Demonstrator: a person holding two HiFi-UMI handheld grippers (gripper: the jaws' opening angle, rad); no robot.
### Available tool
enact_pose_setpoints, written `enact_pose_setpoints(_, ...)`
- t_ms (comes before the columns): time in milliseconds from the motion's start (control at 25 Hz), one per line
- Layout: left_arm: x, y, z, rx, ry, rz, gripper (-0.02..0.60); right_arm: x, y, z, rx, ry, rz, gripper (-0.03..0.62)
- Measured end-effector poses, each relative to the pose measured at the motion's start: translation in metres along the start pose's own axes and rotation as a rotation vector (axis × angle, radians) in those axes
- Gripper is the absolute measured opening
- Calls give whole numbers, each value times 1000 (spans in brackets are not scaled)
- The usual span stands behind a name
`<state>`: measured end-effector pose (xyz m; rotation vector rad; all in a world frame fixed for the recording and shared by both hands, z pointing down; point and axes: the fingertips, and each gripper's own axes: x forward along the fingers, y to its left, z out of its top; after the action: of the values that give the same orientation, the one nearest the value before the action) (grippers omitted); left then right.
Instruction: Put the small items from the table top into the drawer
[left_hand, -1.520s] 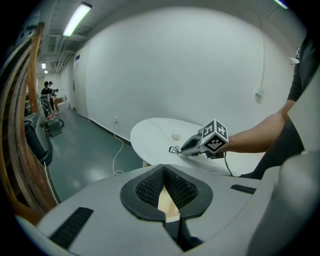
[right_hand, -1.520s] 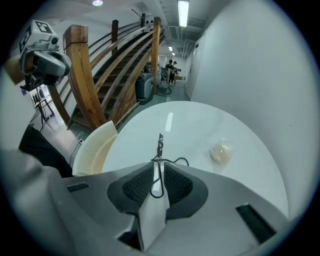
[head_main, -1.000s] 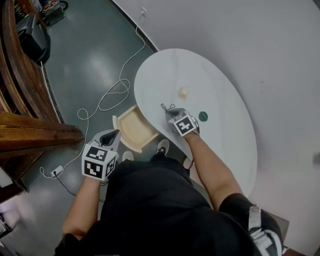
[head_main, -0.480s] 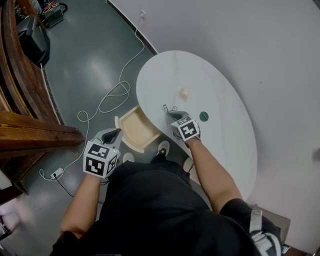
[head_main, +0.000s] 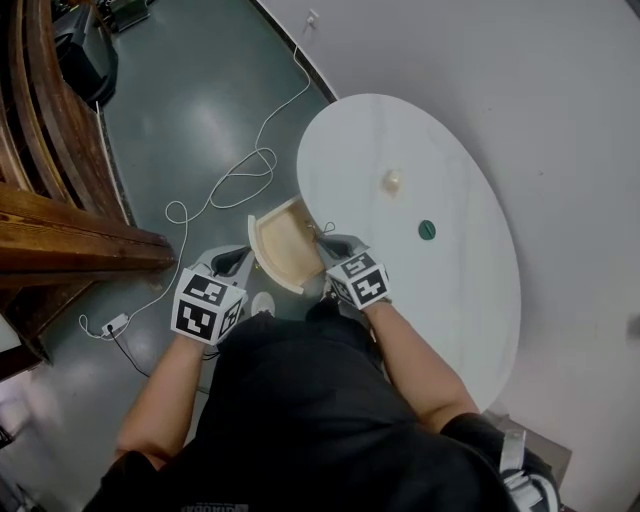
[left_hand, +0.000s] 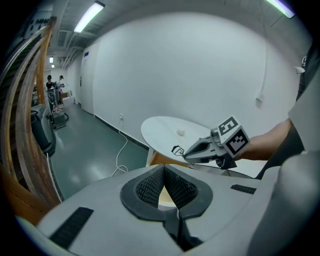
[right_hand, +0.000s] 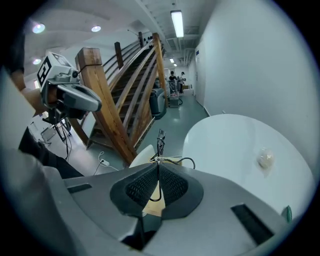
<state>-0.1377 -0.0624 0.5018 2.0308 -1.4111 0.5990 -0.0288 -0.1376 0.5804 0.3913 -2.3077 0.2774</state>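
Head view, white oval worktop (head_main: 445, 300) over grey floor (head_main: 190, 110), wooden drawer (head_main: 283, 238) open at worktop's edge, right tongs (head_main: 322, 238) pinching black wire clip (right_hand: 160, 136) above drawer, pale lump (head_main: 392, 180), green disc (head_main: 427, 230) on worktop, left tongs (head_main: 240, 260) closed, empty.

Bright, even glow from ceiling strip light (right_hand: 177, 23); soft shadows, fisheye-warped, dark-vignetted edges

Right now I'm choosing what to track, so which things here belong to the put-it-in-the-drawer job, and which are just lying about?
Job in hand:
open drawer
small black wire item, clamped in the right gripper by the drawer
pale small item and green round item, both on the table

Lying about:
white cable on the floor
wooden staircase
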Motion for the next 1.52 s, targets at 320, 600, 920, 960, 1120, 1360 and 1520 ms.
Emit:
enact_pose_setpoints(320, -14, 14, -30, -43, 14, 35, 15, 48, 54, -22, -107, 102, 112, 15)
enact_pose_setpoints(600, -23, 27, -49, -104, 18, 85, 15, 102, 38, -57, -68, 220, 109, 15)
enact_pose_setpoints(920, -17, 33, -57, -175, 31, 115, 15, 164, 21, -87, -77, 326, 90, 15)
enact_pose_setpoints(960, -16, 33, -57, -177, 32, 116, 15, 173, 18, -88, -108, 337, 87, 15)
enact_pose_setpoints(1120, -8, 29, -70, -177, 61, 136, 15, 204, 5, -107, -182, 387, 87, 15)
enact_pose_setpoints(1360, -8, 35, -90, -224, 94, 160, 15, 239, -4, -121, -252, 439, 90, 15)
enact_pose_setpoints(1520, -7, 34, -95, -242, 100, 166, 15, 252, -5, -126, -291, 452, 98, 17)
